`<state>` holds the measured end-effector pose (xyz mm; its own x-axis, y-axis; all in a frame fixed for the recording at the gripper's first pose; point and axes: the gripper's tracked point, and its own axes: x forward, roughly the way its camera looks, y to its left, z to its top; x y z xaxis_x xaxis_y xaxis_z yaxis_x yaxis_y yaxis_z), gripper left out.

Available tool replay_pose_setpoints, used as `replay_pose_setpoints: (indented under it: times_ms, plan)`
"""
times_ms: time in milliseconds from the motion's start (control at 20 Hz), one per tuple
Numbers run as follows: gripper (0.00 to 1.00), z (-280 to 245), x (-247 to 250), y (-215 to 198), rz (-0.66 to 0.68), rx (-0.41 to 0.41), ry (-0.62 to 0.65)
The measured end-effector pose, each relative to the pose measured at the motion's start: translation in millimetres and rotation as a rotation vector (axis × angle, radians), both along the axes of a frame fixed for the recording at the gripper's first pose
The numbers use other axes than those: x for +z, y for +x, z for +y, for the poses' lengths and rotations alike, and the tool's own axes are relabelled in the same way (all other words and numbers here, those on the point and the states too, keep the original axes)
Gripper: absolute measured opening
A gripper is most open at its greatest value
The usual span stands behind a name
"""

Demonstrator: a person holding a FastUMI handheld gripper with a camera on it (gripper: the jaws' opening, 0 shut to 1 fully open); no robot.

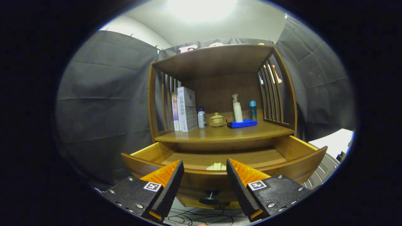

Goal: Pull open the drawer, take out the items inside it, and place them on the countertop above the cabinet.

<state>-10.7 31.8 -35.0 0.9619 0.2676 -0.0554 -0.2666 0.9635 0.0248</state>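
The drawer (220, 157) already stands pulled out, its knob (209, 196) just below the claw (204, 166), which hangs released with nothing between its fingers. A pale item (216, 166) lies inside, peeking over the front panel at the claw's 12 o'clock. I'd say only the opening is done; lifting it to the tabletop (220, 133), further toward 12 o'clock, remains.

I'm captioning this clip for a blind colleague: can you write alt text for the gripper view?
The gripper hangs open, empty, before a wooden cabinet's pulled-out drawer, where a pale item peeks over the front between the fingers. On the countertop above stand books, bottles, a lidded cup and a blue cloth.
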Motion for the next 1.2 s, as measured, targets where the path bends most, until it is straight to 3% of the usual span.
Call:
replay_pose_setpoints:
  times_ms: [300,550,1200]
  plan:
    - [0.93,-1.9,1.1,55.1,0.148,-0.023,-0.054]
    - [0.93,-3.9,-13.2,87.6,0.293,-0.040,-0.056]
    - [0.93,3.8,-77.6,106.4,0.628,-0.025,-0.088]
